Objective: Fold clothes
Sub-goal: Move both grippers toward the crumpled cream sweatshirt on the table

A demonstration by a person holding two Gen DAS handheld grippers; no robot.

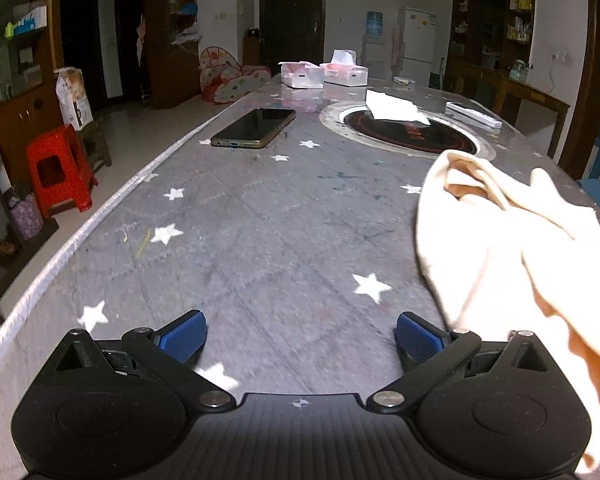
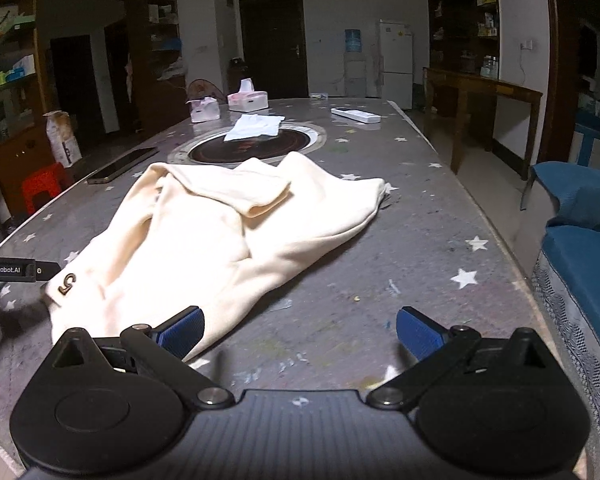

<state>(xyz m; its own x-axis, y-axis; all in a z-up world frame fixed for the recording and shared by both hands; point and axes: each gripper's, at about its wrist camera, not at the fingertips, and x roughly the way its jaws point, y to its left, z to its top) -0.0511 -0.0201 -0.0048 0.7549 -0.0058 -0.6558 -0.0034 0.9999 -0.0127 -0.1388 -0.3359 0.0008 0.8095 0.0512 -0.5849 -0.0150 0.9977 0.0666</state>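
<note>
Cream knit fabric, soft and limp by the look of its rolled folds, is spread crumpled across the centre of the right wrist view: a garment (image 2: 228, 232) lying on the table (image 2: 420, 248), unfolded. In the left wrist view the same cloth fills the right edge of the frame. It is judged light, floppy and non-slip; a hold at an edge or corner, such as the lower-left hem near the metal "5" tag (image 2: 66, 283), would likely serve best, since the middle would only bunch.

Left gripper (image 1: 300, 338): jaws spread wide, nothing between them, bare table beneath. Right gripper (image 2: 300, 334): likewise spread wide and empty, its left pad just beside the hem.

Surface noted as grey covering with white stars, scuffed. Upper centre: round dark inset (image 2: 252, 146), loose tissue (image 2: 256, 126), tissue boxes (image 2: 247, 100). A phone (image 1: 254, 128) lies upper left of centre. Dim room, wooden shelving, closed door.
</note>
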